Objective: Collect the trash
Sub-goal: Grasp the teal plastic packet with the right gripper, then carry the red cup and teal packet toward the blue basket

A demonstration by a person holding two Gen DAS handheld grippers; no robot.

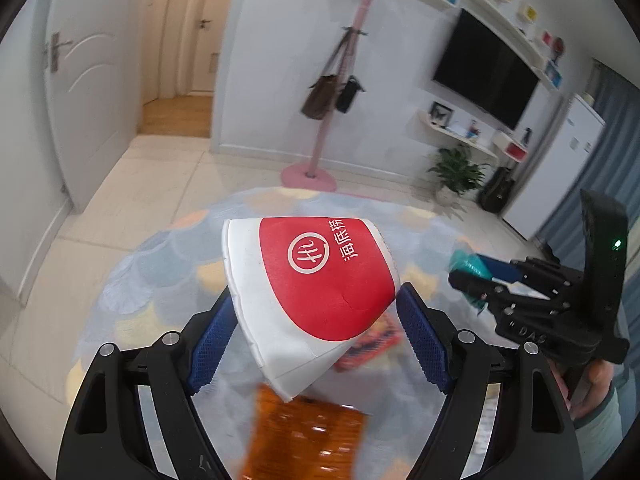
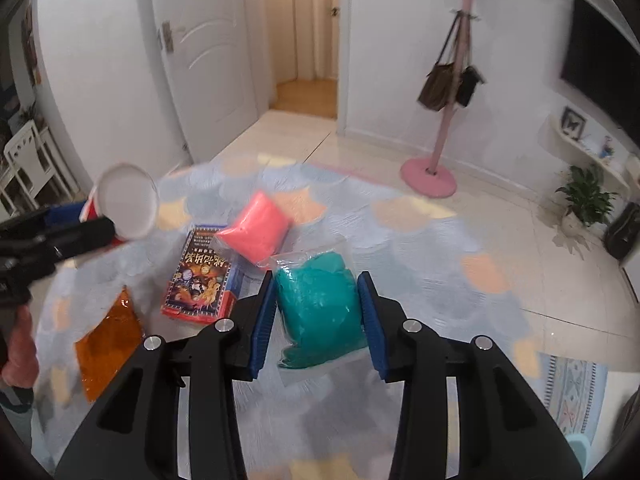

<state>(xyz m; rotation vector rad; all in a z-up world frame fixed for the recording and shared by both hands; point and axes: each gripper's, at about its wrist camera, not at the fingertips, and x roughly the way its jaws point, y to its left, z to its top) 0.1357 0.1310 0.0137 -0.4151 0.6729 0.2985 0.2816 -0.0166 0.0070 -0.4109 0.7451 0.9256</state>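
- Two tongs: left tongs (image 1: 316, 320) grip a crushed red-and-white paper cup (image 1: 312, 280) at frame centre; right tongs (image 2: 318, 312) clamp a teal bag (image 2: 320, 312).
- Below left on the pastel rug (image 2: 420, 248) lie a pink packet (image 2: 256, 232), printed box (image 2: 204, 280) and orange wrapper (image 2: 108, 344).
- Pink coat stand (image 2: 448, 120) with bags stands upper right on the tiled floor (image 2: 540, 260).

A crushed paper cup (image 1: 312, 284), white with a red panel bearing a round logo and white characters, lay tilted on its side, raised above the patterned rug. A clear bag of teal stuff (image 2: 320, 308) hung upright nearby. On the rug lay a pink pouch (image 2: 256, 236), a printed packet (image 2: 202, 280) just beside it and an orange transparent wrapper (image 2: 108, 340).
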